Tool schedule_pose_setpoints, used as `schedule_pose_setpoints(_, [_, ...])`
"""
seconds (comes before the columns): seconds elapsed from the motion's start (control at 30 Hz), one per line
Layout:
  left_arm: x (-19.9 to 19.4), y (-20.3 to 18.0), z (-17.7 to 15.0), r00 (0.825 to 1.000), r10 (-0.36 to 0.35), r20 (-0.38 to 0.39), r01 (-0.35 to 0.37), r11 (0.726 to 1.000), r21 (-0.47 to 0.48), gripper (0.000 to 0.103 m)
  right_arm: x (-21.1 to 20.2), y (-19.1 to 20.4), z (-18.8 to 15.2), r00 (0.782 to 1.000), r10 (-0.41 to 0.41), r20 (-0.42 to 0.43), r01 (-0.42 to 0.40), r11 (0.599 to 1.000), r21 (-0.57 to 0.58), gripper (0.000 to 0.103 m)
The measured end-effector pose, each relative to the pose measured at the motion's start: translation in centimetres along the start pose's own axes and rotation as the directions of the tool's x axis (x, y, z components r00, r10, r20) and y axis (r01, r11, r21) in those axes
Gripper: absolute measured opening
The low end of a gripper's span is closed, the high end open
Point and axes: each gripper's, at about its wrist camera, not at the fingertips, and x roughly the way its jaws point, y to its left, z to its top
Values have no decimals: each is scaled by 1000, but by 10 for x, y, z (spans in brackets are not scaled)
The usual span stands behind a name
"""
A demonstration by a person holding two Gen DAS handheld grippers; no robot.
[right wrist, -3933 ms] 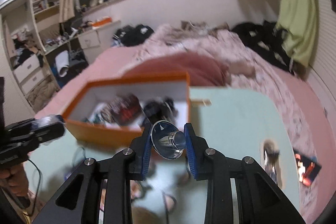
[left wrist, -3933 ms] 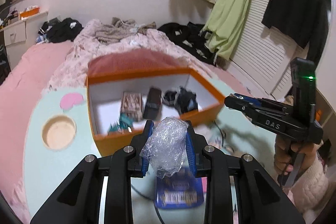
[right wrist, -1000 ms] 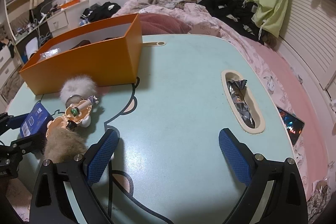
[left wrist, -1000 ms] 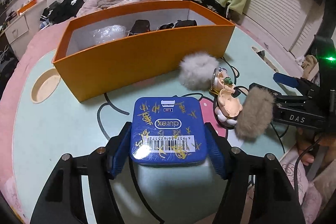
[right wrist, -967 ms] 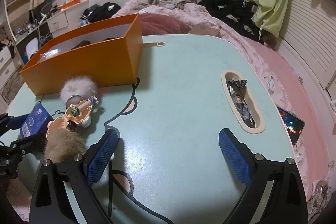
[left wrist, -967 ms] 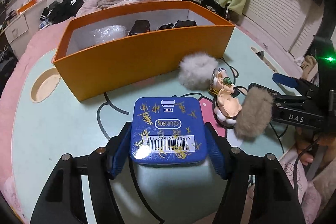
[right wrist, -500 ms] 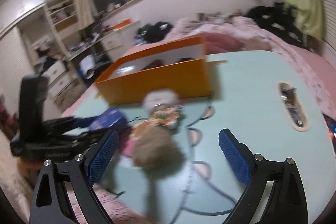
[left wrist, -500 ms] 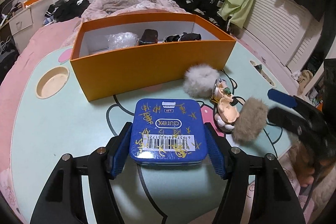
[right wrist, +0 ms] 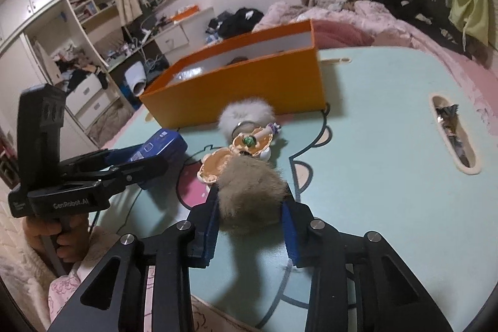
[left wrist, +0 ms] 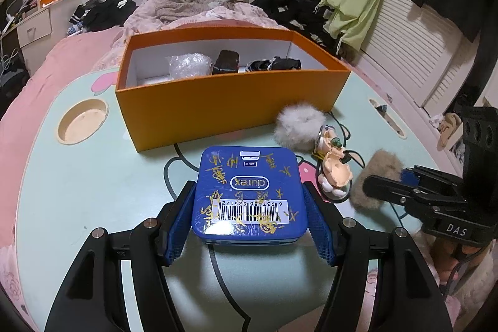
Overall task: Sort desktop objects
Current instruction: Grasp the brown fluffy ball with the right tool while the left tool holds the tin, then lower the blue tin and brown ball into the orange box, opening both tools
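The left gripper (left wrist: 249, 215) clamps the rigid, probably slick blue tin (left wrist: 247, 195) by its side walls, while the right gripper (right wrist: 249, 218) squeezes the soft, light brown pompom (right wrist: 250, 195).

The blue tin (left wrist: 247, 193) reads "durex"; right tool (left wrist: 386, 187) reads "DAS".

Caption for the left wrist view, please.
Left hand-held gripper brackets the blue tin before the orange box.

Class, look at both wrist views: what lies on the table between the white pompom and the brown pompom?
Between the white pompom and the brown pompom lies an open peach shell-shaped toy with a key ring, seen clearly in the right wrist view.
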Motion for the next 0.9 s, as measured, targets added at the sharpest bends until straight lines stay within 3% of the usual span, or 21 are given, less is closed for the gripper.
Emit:
schedule_pose_setpoints(0.2, [-16,2,5,998,-27,51,27,1000,-6,66,-26,-1,1,998,-9,69,11,1000,-28,34])
schedule_pose_setpoints(0.43, [-31,10,31,991,-22,131,22,1000,-2,66,-26,10,33,993,-9,118,21,995,-93,34])
schedule_pose_setpoints(0.7, [-30,20,76,977,27,210,-28,1000,3,66,3,19,94,987,-54,150,73,989,-126,34])
schedule_pose_setpoints(0.9, [-14,30,108,974,40,224,-39,999,-7,66,28,20,128,986,-64,153,85,987,-135,34])
